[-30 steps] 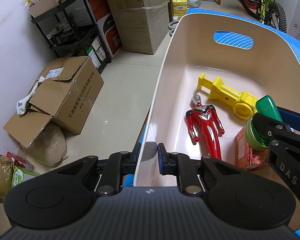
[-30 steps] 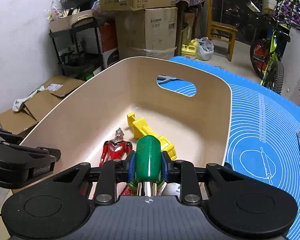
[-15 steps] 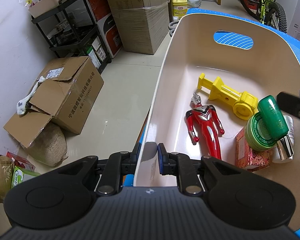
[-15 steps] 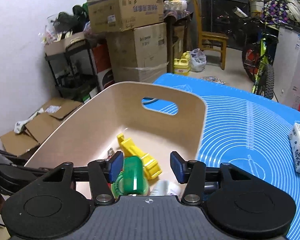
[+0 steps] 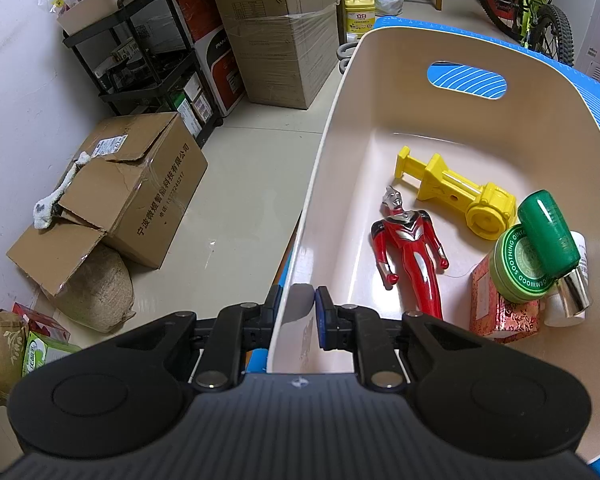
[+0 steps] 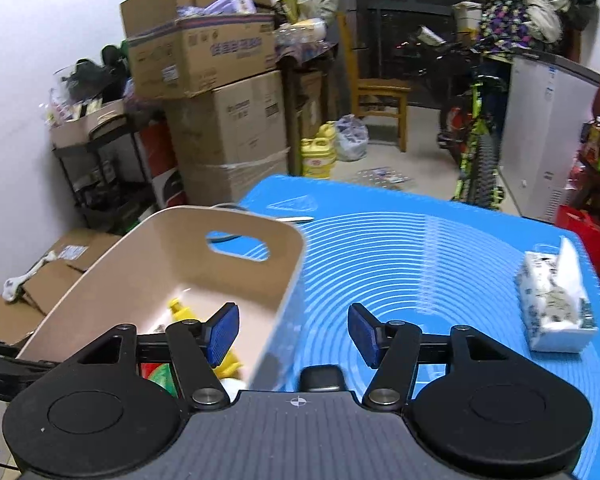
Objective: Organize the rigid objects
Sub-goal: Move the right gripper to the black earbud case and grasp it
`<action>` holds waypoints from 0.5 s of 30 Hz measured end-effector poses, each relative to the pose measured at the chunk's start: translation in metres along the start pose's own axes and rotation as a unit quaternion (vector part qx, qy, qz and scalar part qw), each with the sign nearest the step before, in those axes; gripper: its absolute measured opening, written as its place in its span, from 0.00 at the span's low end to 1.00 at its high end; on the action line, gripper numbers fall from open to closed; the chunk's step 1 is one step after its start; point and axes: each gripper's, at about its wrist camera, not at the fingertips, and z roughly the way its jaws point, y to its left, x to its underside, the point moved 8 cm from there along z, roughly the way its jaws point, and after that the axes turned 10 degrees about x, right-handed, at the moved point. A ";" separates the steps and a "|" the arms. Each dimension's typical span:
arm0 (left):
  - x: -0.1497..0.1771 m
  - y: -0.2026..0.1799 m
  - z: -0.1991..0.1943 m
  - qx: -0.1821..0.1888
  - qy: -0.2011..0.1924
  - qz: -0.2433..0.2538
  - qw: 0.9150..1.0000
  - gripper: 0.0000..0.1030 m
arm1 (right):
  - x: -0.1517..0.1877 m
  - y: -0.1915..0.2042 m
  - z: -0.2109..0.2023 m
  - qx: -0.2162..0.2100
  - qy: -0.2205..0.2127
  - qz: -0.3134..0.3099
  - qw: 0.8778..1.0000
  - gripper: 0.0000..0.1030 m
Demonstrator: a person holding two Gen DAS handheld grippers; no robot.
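Left gripper (image 5: 298, 304) pinching the near wall of the cream plastic bin (image 5: 332, 168), which is sitting on the blue silicone mat (image 6: 420, 248). Right gripper (image 6: 293, 330) hanging wide apart over the bin's edge, holding nothing. Green-capped bottle (image 5: 550, 238) lying inside the bin atop the round green tin (image 5: 518, 264), beside the red hero figure (image 5: 410, 248) and yellow plastic toy (image 5: 456, 190).

Left tongs (image 5: 297, 309) clamped tight, right tongs (image 6: 293, 335) spread wide
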 end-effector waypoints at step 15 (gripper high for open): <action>0.000 0.002 -0.001 -0.001 -0.001 -0.001 1.000 0.19 | 0.023 -0.051 0.030 0.042 0.022 -0.013 0.999 0.68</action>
